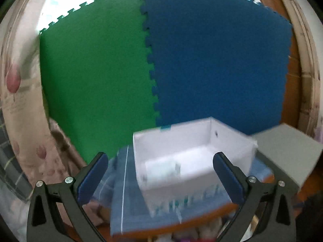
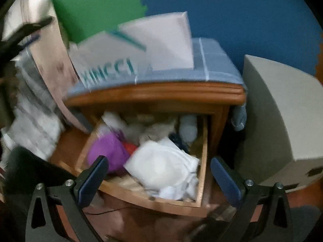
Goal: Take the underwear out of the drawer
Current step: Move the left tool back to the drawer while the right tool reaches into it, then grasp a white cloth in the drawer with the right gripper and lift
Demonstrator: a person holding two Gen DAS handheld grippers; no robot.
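Note:
The wooden drawer (image 2: 204, 157) stands pulled out of the nightstand (image 2: 157, 93), full of crumpled clothes. A white garment (image 2: 163, 165) lies on top at the front right, a purple one (image 2: 107, 151) at the front left, with red and dark blue pieces between them. My right gripper (image 2: 159, 179) hovers open above the drawer's front, nothing between its fingers. My left gripper (image 1: 160, 177) is open wide and empty, level with the nightstand top and facing an open white box (image 1: 191, 141). In the left wrist view only a strip of the clothes shows at the bottom edge.
The white box (image 2: 157, 46) with teal lettering sits on a blue checked cloth (image 2: 214, 60) covering the nightstand top. A grey box (image 2: 282, 117) stands to the right. Green (image 1: 97, 70) and blue (image 1: 218, 60) foam mats form the backdrop. Floral fabric (image 1: 24, 100) hangs at the left.

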